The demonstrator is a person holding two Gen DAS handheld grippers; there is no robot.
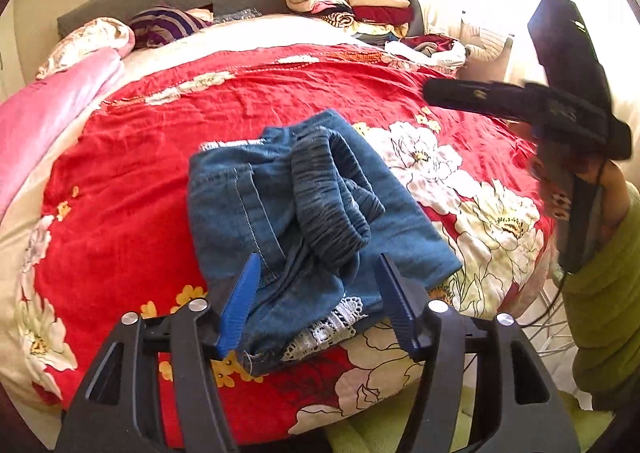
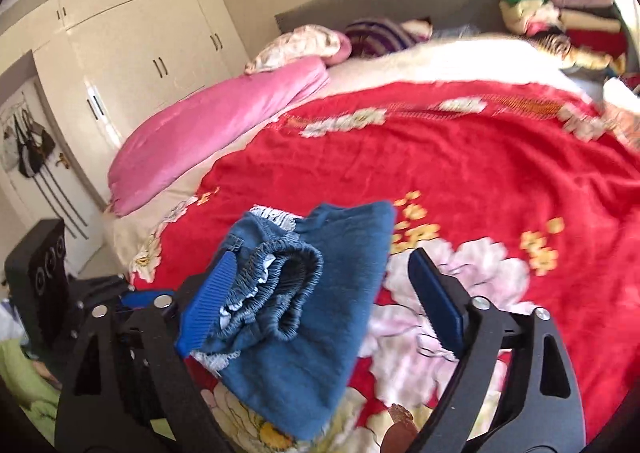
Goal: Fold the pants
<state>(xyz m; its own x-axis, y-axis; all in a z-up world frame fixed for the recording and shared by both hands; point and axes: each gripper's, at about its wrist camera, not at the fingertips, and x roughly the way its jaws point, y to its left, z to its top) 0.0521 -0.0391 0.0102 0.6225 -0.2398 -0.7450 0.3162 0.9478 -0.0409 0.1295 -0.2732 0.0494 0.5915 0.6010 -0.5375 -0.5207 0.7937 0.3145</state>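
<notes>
The pants [image 1: 304,213] are lying in a folded bundle on the red floral blanket [image 1: 280,89], near the bed's close edge. The left gripper [image 1: 316,273] is hovering right over their near end, its blue ribbed fingers [image 1: 240,301] standing wide apart on either side of the cloth, released and clamping nothing; whether a pad is brushing the fabric is unclear. The right gripper [image 2: 320,277] is likewise gaping wide and grasping nothing, with the bundle [image 2: 304,317] lying between its fingers and nearer the left one, which is sitting just beside the gathered waistband [image 2: 280,285]. The pants are blue denim, soft and rumpled, the elastic waistband puckered into ridges, and white lace trim [image 1: 328,329] is peeking out underneath.
</notes>
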